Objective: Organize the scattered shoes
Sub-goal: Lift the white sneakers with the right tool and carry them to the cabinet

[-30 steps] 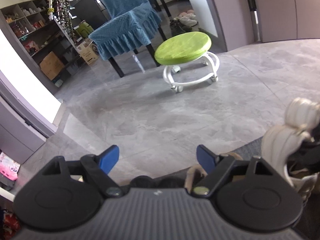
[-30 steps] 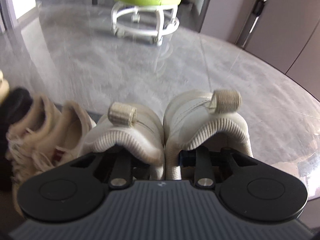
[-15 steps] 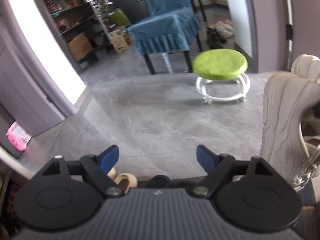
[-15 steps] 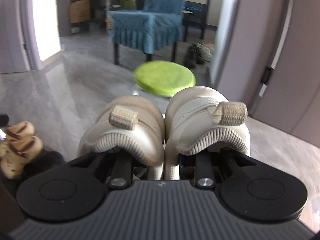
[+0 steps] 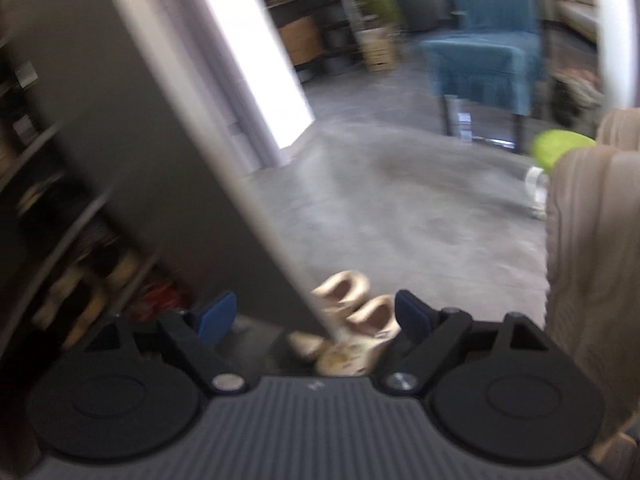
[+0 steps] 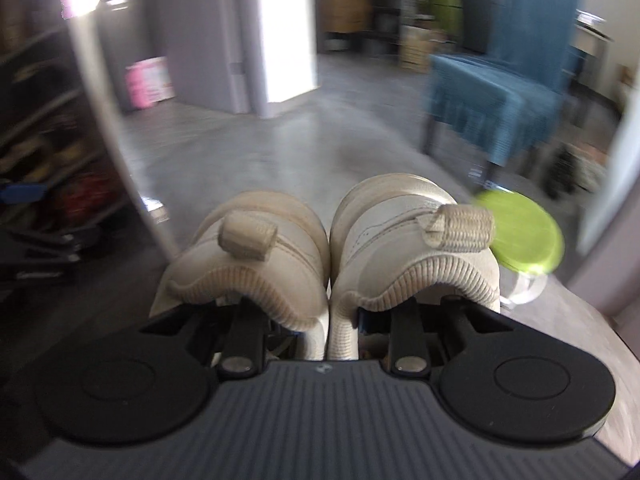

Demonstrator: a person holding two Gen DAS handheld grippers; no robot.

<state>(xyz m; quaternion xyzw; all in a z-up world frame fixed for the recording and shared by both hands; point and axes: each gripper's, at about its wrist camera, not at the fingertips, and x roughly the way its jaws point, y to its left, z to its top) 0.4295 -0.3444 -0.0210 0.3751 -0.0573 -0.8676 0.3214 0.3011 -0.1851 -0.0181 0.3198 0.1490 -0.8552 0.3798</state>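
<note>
A grey stone floor (image 6: 248, 152) runs back to a blue-covered chair (image 6: 504, 92). At far left stands a blurred shoe rack (image 5: 60, 240), its contents hard to make out. The left gripper (image 5: 316, 312) is spread wide and empty above small beige shoes (image 5: 352, 320) on the floor. The right gripper (image 6: 328, 316) is clamped on the heels of a pair of cream sneakers (image 6: 332, 240), its fingertips hidden inside the collars. A green stool (image 6: 520, 236) sits beyond.

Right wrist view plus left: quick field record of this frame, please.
right gripper: shut on white sneakers, pair pinched together by inner heel walls
left gripper: open, holding nothing
below left gripper: beige shoes on floor
left side: shoe rack, blurred
background: green stool, blue chair
image quality: motion blur
</note>
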